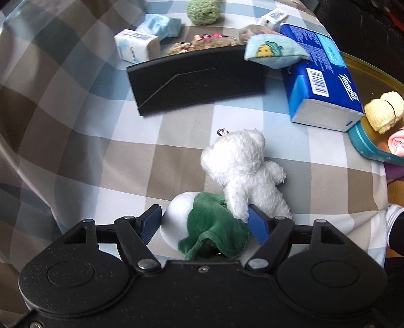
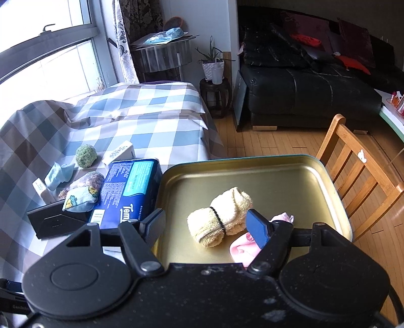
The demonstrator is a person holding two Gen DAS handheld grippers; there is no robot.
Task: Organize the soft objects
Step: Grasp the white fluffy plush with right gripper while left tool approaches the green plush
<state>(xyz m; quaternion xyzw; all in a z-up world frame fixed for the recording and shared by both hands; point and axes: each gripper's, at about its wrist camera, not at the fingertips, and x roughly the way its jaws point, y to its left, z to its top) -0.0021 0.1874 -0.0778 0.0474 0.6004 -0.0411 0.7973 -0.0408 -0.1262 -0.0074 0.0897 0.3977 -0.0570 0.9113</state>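
Note:
In the left wrist view a white teddy bear (image 1: 242, 166) lies on the checked tablecloth, and against its leg rests a white soft ball wrapped in green cloth (image 1: 212, 227). My left gripper (image 1: 205, 223) points down over that bundle. Its blue pads (image 1: 151, 224) stand on either side without squeezing it, so it is open. My right gripper (image 2: 205, 225) hangs open over a gold tin tray (image 2: 290, 171). A rolled yellow towel (image 2: 219, 217) lies in the tray just past the fingertips. A pink cloth (image 2: 242, 248) lies beside the right finger.
A black box (image 1: 197, 78) stands behind the bear with a light blue sock (image 1: 272, 53) on its edge. A blue tissue pack (image 1: 320, 83) lies between box and tray. A green ball (image 1: 203, 11) and small tissue packs (image 1: 137, 45) sit further back. A wooden chair (image 2: 358, 176) stands beyond the tray.

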